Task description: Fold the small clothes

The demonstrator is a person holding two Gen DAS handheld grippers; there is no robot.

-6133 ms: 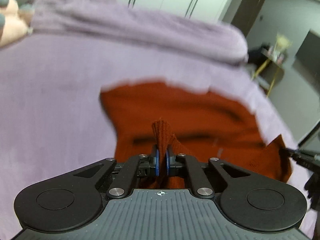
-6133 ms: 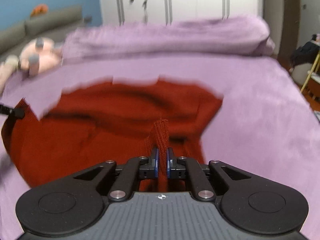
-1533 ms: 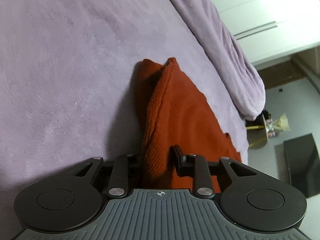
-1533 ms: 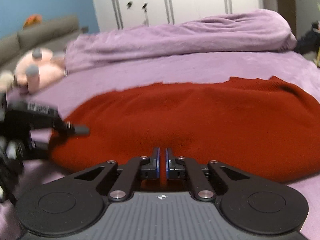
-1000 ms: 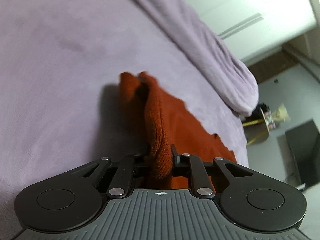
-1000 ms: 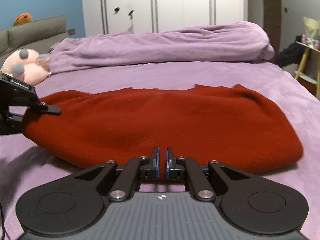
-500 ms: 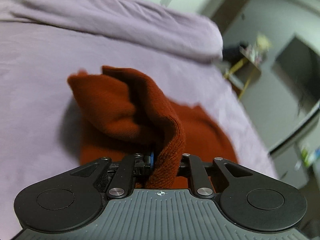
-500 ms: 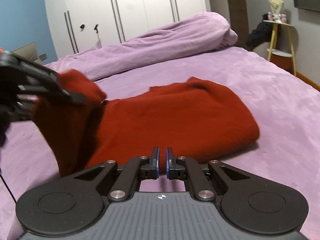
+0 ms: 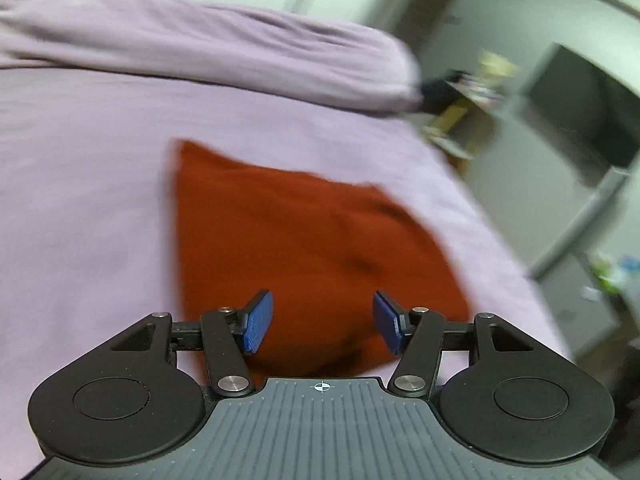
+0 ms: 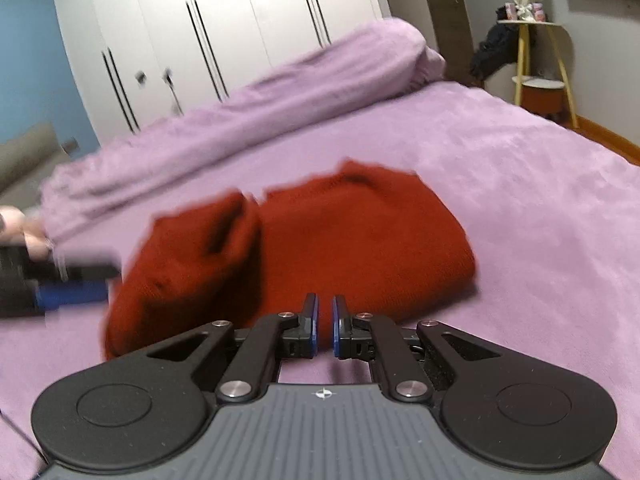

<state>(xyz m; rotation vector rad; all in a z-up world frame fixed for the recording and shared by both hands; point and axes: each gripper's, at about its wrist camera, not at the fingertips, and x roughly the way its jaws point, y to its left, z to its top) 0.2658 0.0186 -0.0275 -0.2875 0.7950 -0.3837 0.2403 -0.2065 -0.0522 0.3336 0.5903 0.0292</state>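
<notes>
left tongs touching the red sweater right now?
Apart. Left wrist view: left tongs wide open, nothing pinched; right wrist view shows purple bedspread between them and the red sweater.

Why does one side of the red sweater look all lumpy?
The red sweater lies folded on the purple bed, but its left end, beside the open left gripper, is bunched into a raised hump rather than lying flat. The right gripper holds nothing.

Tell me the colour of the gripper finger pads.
Blue pads, clearest in the left wrist view.
</notes>
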